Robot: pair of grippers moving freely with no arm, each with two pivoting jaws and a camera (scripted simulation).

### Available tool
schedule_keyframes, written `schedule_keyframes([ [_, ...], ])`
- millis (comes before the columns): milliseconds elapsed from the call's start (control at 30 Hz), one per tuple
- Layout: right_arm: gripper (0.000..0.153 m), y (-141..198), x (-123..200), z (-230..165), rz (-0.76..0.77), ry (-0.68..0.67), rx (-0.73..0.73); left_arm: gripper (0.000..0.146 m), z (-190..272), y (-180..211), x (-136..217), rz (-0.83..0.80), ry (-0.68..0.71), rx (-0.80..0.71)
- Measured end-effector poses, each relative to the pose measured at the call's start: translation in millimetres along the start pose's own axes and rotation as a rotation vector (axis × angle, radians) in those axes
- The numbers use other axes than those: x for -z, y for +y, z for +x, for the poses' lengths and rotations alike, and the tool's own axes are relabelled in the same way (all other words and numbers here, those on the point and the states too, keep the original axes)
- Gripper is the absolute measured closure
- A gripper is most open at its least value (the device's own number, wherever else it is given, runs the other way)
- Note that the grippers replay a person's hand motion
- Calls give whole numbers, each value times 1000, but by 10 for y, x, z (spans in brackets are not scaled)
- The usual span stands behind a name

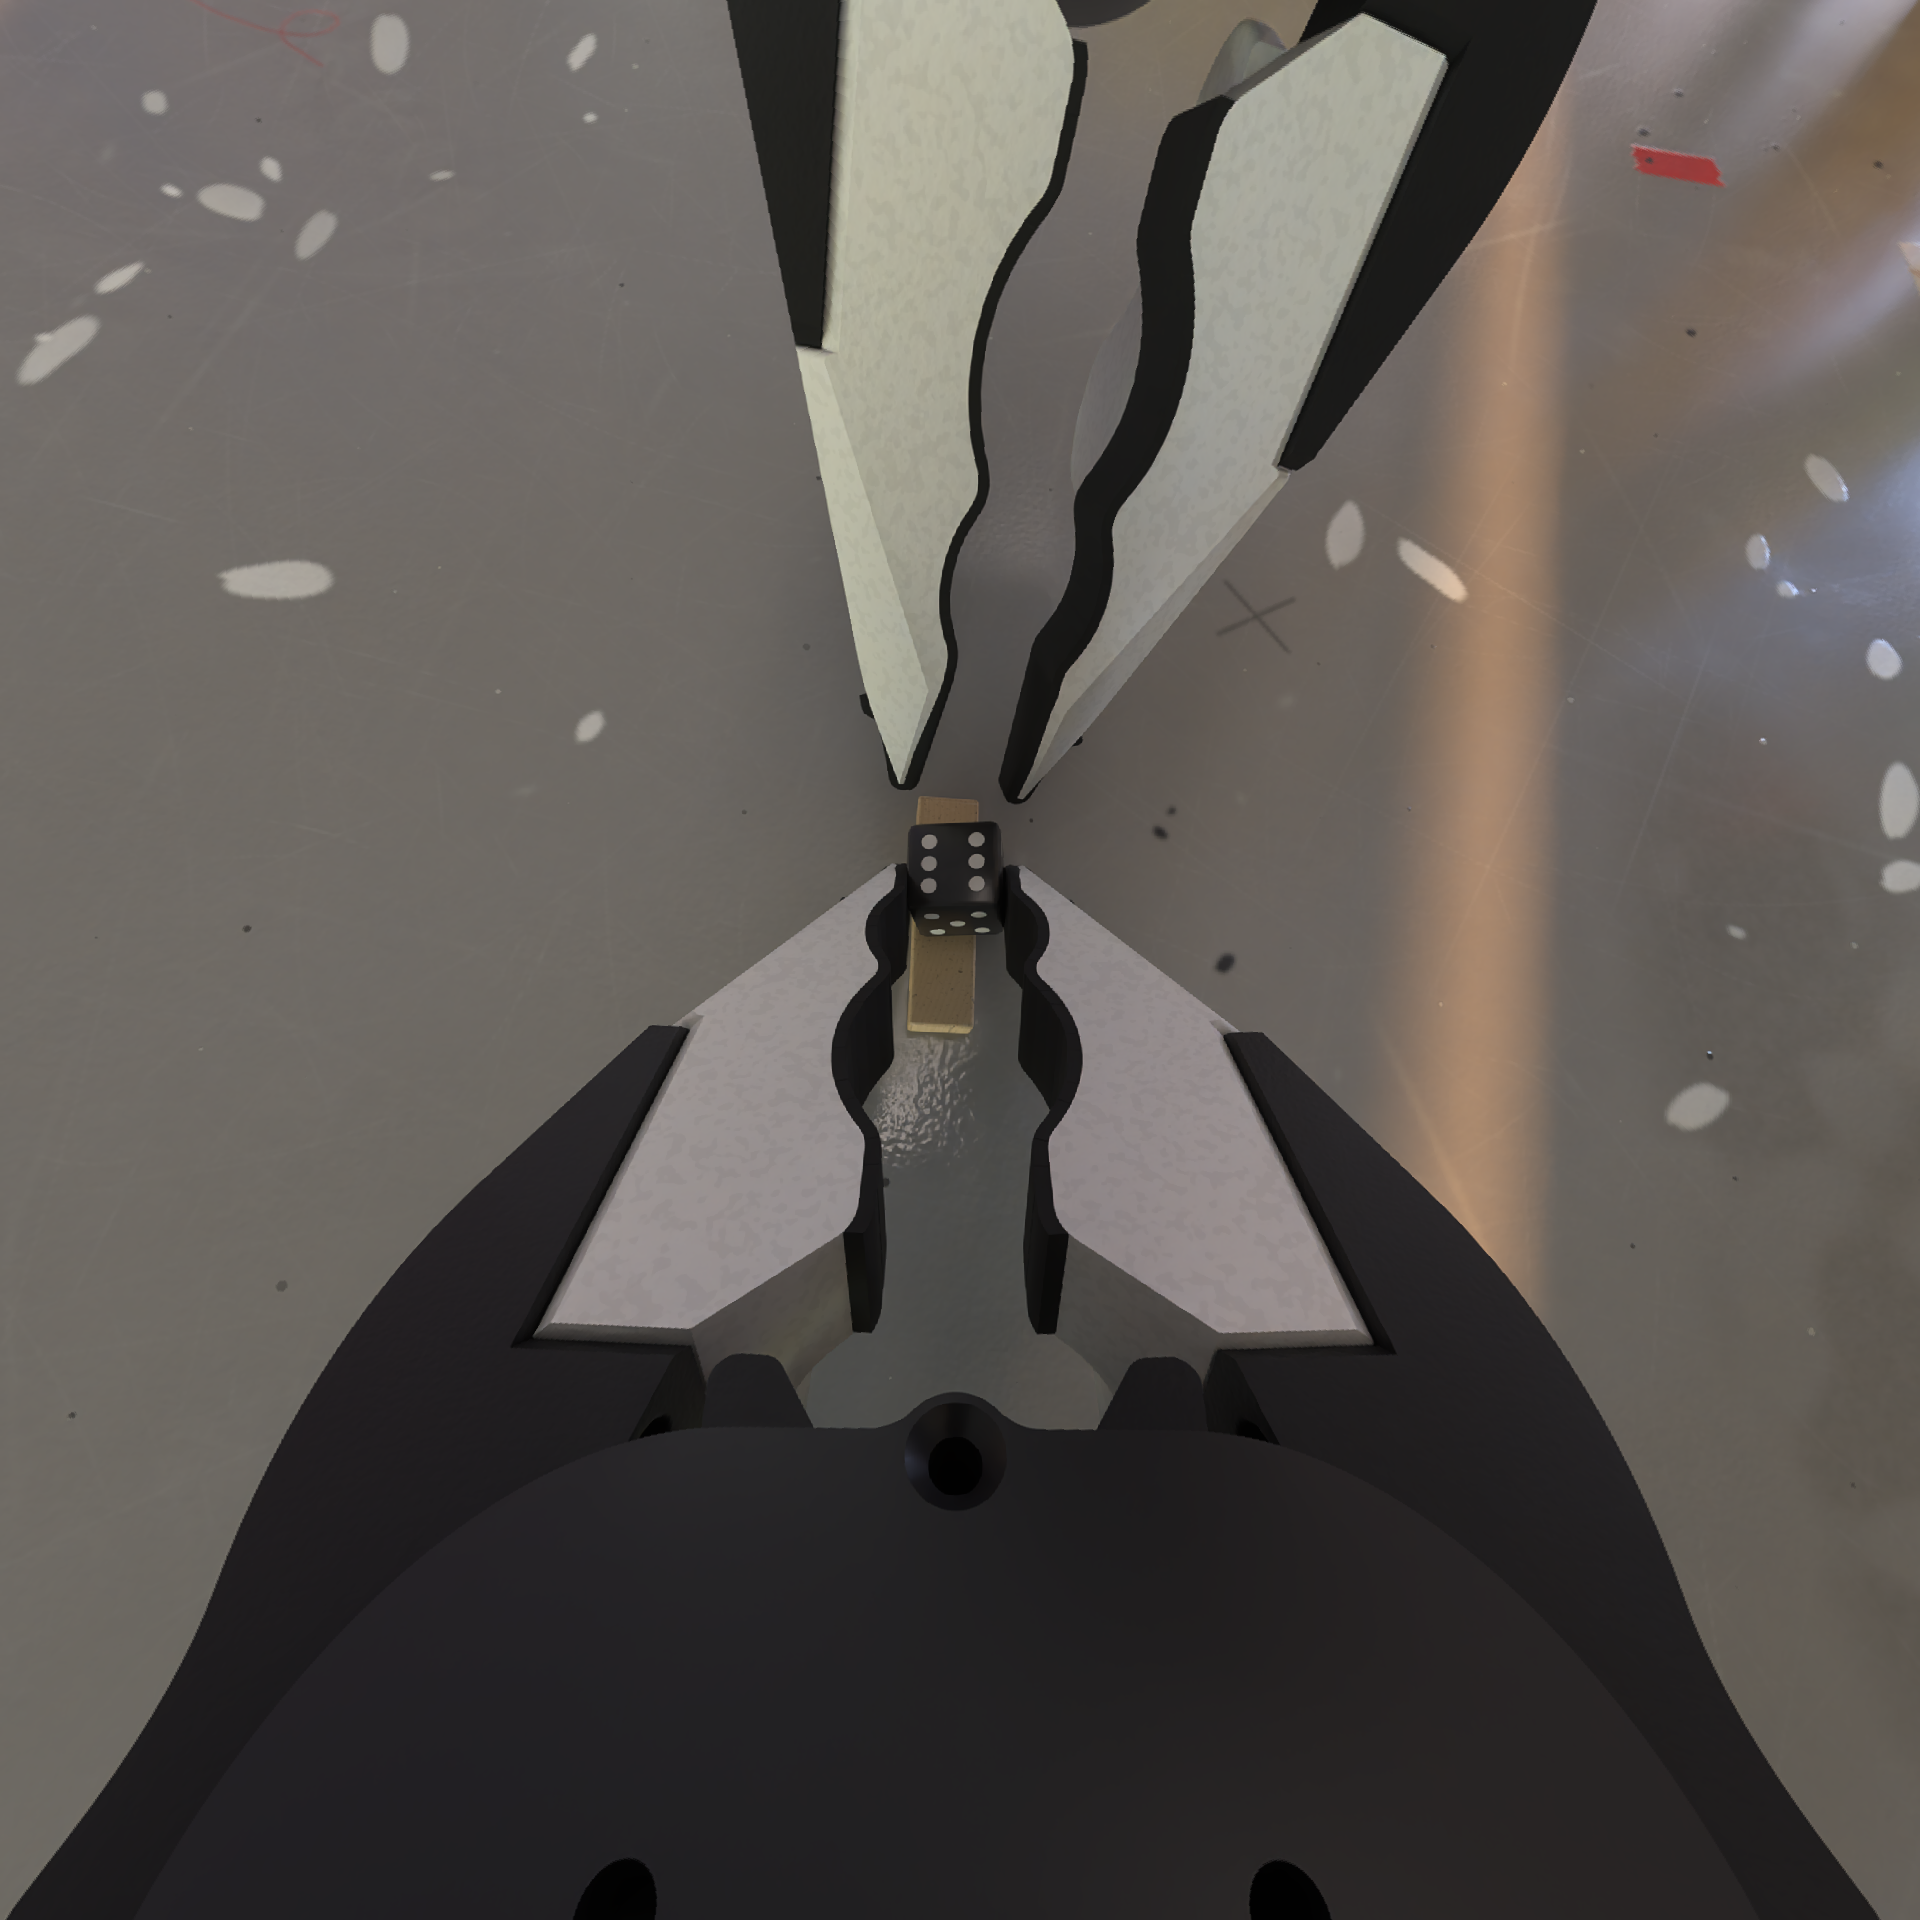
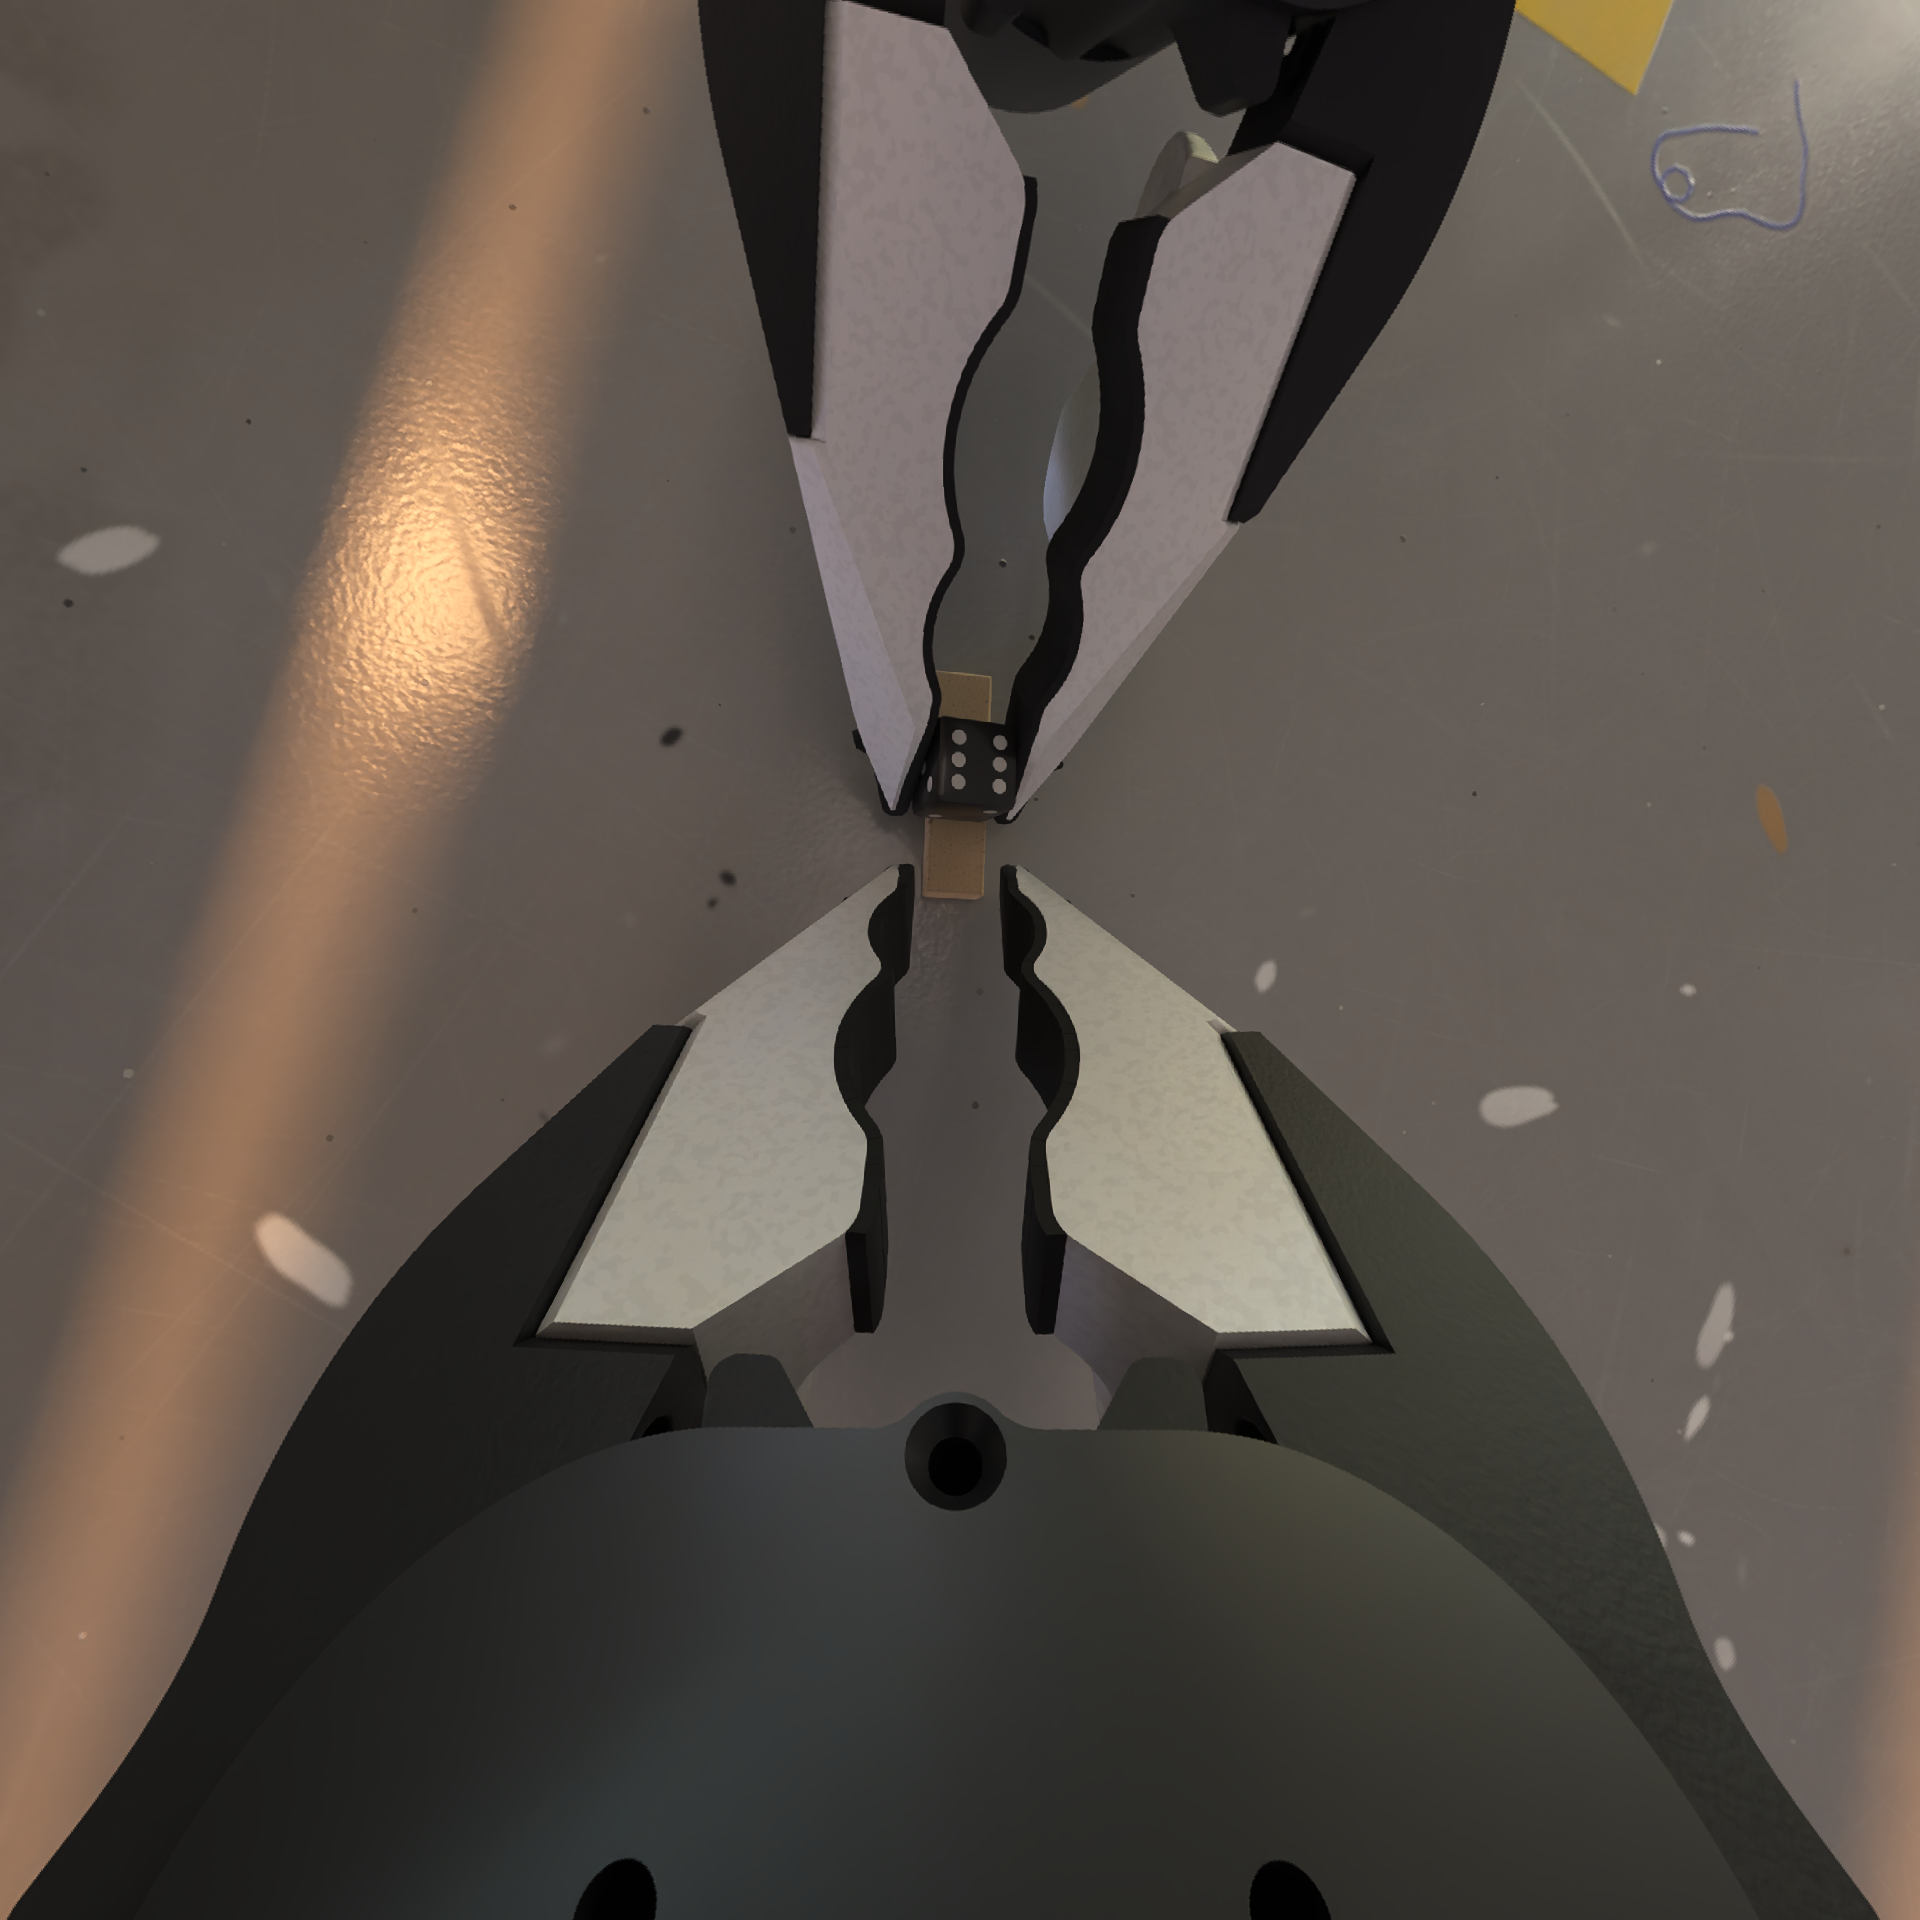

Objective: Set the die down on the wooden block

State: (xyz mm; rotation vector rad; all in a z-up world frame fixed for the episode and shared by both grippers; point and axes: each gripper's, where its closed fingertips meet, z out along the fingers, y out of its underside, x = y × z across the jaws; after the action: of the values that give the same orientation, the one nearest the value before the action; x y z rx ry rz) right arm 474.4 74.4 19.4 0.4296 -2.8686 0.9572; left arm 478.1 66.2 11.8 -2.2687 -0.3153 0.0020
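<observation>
A black die [image 1: 953,871] with white pips sits between the fingertips of my left gripper [image 1: 958,873], which is shut on it. The die is over the middle of a small, narrow wooden block [image 1: 940,987] that lies flat on the table. I cannot tell whether the die touches the block. My right gripper [image 2: 954,878] faces the left one from the opposite side, open and empty, its tips at the block's end [image 2: 954,862] without touching it. The right wrist view also shows the die [image 2: 975,767] in the left gripper [image 2: 954,812]. The right gripper also shows in the left wrist view [image 1: 961,790].
The grey table [image 1: 416,831] has white paint flecks and dark specks. A strip of red tape [image 1: 1675,166] and a pencilled cross [image 1: 1257,618] lie at the far right. A yellow sheet corner [image 2: 1590,36] and a blue scribble [image 2: 1730,171] show in the right wrist view.
</observation>
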Motion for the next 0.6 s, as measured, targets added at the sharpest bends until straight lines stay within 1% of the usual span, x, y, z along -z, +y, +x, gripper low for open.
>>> schedule_keyframes([
  [333,136,-15,9,3,-2,75,107,129,0,-1,1,1,3,3],
  [600,137,-21,23,-9,-16,229,260,129,0,-2,1,3,7,16],
])
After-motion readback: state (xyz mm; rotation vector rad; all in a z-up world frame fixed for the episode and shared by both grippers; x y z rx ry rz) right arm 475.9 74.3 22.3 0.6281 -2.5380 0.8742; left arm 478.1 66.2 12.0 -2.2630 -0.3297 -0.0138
